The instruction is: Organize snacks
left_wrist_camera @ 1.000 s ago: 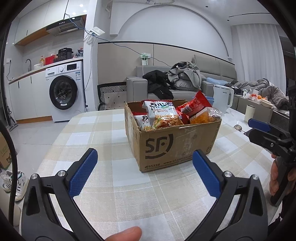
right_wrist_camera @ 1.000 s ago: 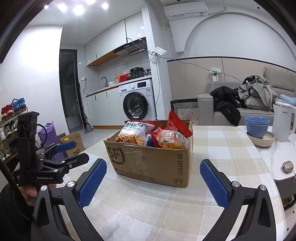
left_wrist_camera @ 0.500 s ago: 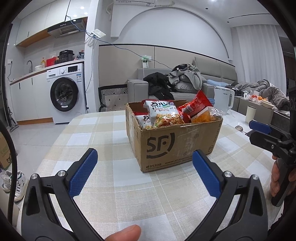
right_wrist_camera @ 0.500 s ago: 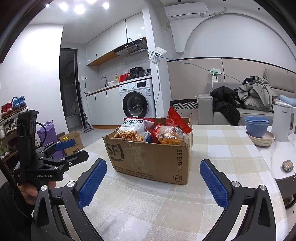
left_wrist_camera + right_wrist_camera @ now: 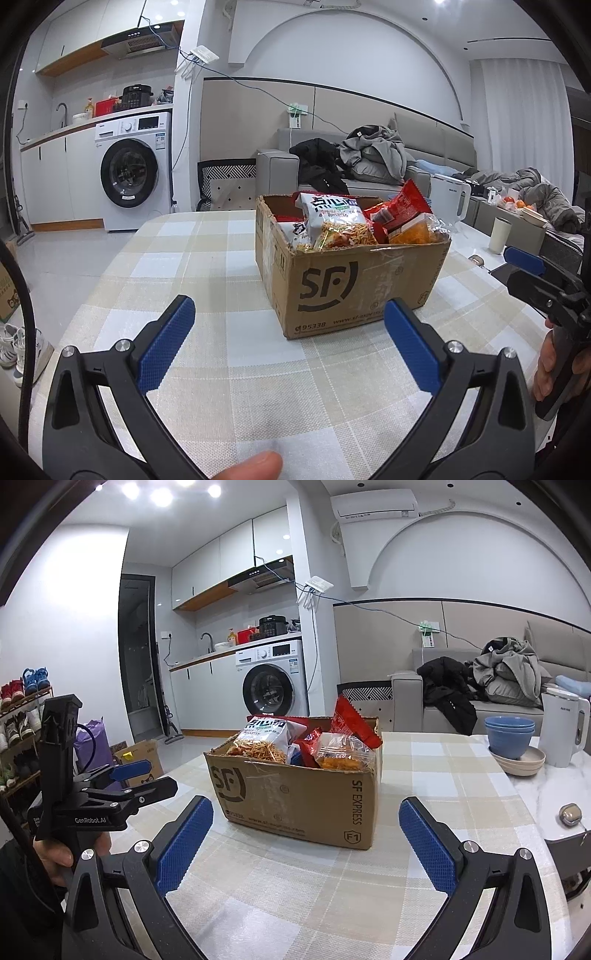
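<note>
The room was an open white kitchen and lounge: a grey fabric sofa (image 5: 373, 173) heaped with clothes at about one o'clock, a white front-loading washing machine (image 5: 133, 170) at ten. The table under its beige-and-white checked cloth (image 5: 192, 258) filled the foreground. On it, at twelve o'clock from both cameras, stood the brown open-topped cardboard box (image 5: 351, 280), with the crinkly snack packets (image 5: 336, 221) packed into it, a white-and-green one and red ones rising above the rim. So the snacks lay gathered in the box; that would suit packets waiting to be sorted out as well as packets just put away. The left gripper (image 5: 290, 339) and right gripper (image 5: 306, 843) both hung short of the box, blue pads spread wide, holding nothing.
</note>
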Tool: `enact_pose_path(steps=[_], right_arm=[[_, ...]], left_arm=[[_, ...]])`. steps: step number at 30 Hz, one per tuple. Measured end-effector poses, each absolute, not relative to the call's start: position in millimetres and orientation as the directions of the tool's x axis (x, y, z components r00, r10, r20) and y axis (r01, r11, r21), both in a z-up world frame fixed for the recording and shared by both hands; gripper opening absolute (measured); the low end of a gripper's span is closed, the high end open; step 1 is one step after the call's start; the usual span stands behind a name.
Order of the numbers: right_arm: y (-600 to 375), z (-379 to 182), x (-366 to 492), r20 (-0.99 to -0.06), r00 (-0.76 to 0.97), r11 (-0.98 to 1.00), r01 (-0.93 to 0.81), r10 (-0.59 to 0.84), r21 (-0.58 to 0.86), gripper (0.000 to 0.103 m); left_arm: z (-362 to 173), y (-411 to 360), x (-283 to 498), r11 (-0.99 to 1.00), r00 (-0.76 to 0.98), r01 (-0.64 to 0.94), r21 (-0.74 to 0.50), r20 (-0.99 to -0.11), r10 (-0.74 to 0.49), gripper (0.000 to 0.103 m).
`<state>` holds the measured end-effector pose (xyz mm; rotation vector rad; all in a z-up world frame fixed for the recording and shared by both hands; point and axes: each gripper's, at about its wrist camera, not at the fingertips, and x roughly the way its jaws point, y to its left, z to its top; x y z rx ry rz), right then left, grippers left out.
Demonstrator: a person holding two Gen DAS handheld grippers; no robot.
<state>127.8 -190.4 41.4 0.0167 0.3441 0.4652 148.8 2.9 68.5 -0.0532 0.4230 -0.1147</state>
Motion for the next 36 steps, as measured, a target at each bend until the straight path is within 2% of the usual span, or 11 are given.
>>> enact_pose_path(steps=[6, 12, 36], right_arm=[[-188.8, 41.3, 126.4, -0.320, 0.839, 0.895, -0.439, 0.441, 0.084, 0.103], [-188.6, 41.2, 126.4, -0.320, 0.838, 0.895, -0.439, 0.441, 0.084, 0.103], [-188.2, 41.1, 126.3, -0.320, 0.839, 0.895, -0.439, 0.441, 0.082, 0.103]], left_arm=[[68.2, 3.3, 148.5, 0.992, 0.904, 0.100, -0.074, -0.410, -0.122, 0.102], [62.3, 2.3, 158.9, 0.994, 0.881, 0.081, -0.069, -0.462, -0.104, 0.102], [61.2, 5.8, 156.2, 0.994, 0.888, 0.087, -0.071, -0.446, -0.110, 0.102]])
